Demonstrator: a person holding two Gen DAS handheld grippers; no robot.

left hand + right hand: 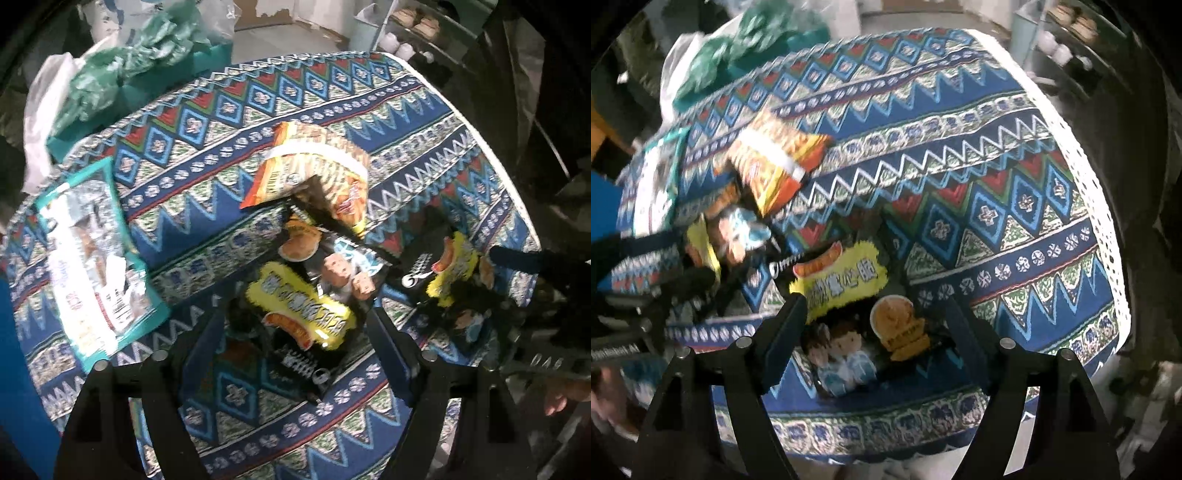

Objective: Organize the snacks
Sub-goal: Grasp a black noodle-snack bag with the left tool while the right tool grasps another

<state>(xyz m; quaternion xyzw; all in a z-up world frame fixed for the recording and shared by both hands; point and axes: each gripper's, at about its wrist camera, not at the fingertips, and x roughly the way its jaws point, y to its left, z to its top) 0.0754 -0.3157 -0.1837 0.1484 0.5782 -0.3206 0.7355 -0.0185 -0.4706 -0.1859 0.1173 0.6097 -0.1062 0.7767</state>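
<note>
Several snack packets lie on a round table with a patterned blue cloth (406, 122). My left gripper (299, 317) is open, its fingers on either side of a black packet with a yellow label (303, 302). An orange packet (314, 166) lies just beyond it, and a teal-and-white packet (96, 258) lies to the left. My right gripper (875, 314) is open around a second black packet with a yellow label (849, 306). In the right wrist view the orange packet (775, 158) and the teal packet (661, 177) lie far left. The right gripper also shows at the right of the left wrist view (517, 266).
Green and white plastic bags (122, 70) are heaped past the table's far left edge. The cloth's white lace edge (1086, 177) marks the table's right side. Shelves with cups (406, 33) stand behind. The far right of the cloth (997, 147) holds no packets.
</note>
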